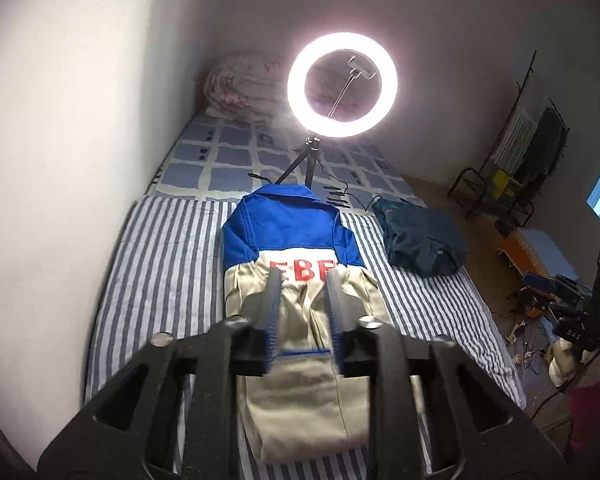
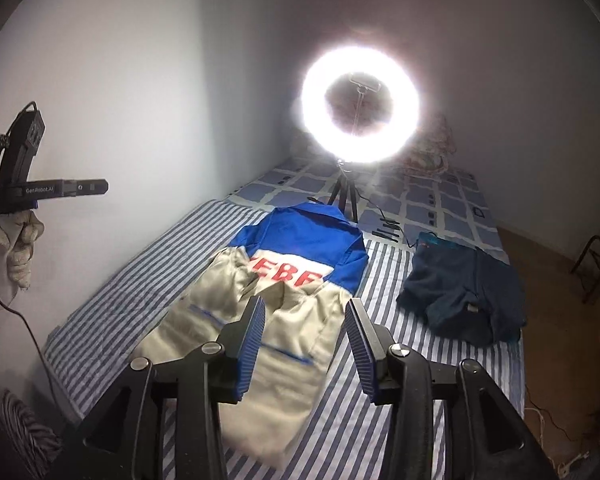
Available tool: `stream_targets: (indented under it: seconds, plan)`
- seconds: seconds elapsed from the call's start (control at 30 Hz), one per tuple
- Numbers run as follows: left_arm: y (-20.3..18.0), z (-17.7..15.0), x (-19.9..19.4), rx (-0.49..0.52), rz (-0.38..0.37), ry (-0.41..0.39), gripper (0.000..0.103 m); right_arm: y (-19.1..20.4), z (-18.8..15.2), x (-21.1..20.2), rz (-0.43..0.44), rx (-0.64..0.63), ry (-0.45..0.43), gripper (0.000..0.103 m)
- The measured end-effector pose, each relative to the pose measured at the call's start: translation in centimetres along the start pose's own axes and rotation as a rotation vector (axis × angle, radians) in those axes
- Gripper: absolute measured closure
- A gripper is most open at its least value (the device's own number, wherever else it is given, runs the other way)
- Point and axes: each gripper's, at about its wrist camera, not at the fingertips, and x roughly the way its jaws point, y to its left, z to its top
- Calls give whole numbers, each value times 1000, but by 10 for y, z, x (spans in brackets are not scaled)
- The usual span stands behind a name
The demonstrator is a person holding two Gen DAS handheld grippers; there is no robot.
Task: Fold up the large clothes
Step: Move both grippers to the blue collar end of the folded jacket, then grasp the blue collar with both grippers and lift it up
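A work jacket [image 1: 292, 232], blue at the shoulders and beige below with red letters, lies flat on the striped bed sheet [image 1: 160, 264], collar toward the far end. Both sleeves are folded in over its body. My left gripper [image 1: 304, 276] hangs above the jacket's beige half, open, with no cloth between its pads. In the right wrist view the jacket [image 2: 300, 248] lies below my right gripper [image 2: 306, 301], which is open wide and empty. The left gripper [image 2: 96, 187] also shows at the left, in a gloved hand [image 2: 16, 240].
A lit ring light [image 1: 342, 84] stands on a tripod [image 1: 300, 168] on the bed just beyond the collar, its cable trailing right. A dark teal garment [image 1: 420, 240] lies right of the jacket. A rolled quilt [image 1: 240, 84] sits against the far wall. Floor clutter and a rack [image 1: 520, 160] lie right.
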Motion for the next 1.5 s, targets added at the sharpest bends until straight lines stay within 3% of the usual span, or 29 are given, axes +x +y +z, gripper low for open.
stream_targets:
  seconds: [0.23,0.37,0.53,0.7,0.9,1.03,1.2,1.27,1.3,1.33,1.43,1.5]
  plan:
    - [48,55,131,-17,-34,96,71,-71,28,107,13,58,70,63]
    - [77,63,220,-68,-92,145,67,-127,24,191,55,136,93,62]
    - [110,57,315,-67,-49,219,65,-160,15,296,93,158,169,62]
    - [139,56,376,-58,0,266,65,-173,12,371,90,162,199,62]
    - [147,56,427,11,8,343,65,-181,15,432,100,167,219,62]
    - [144,51,442,35,-13,345,53,-180,15,457,115,173,228,62]
    - [144,50,447,10,-27,314,54,-178,16,469,160,182,222,61]
    - [142,51,451,9,-25,314,69,-177,17,471,166,186,224,67]
    - [141,52,452,15,-22,318,86,-176,17,470,157,184,220,76]
    - [140,52,454,19,-24,321,93,-175,16,470,154,182,219,88]
    - [133,51,452,51,-18,311,98,-170,18,467,155,183,214,98]
    - [130,52,449,70,-14,298,98,-165,19,463,153,167,203,99]
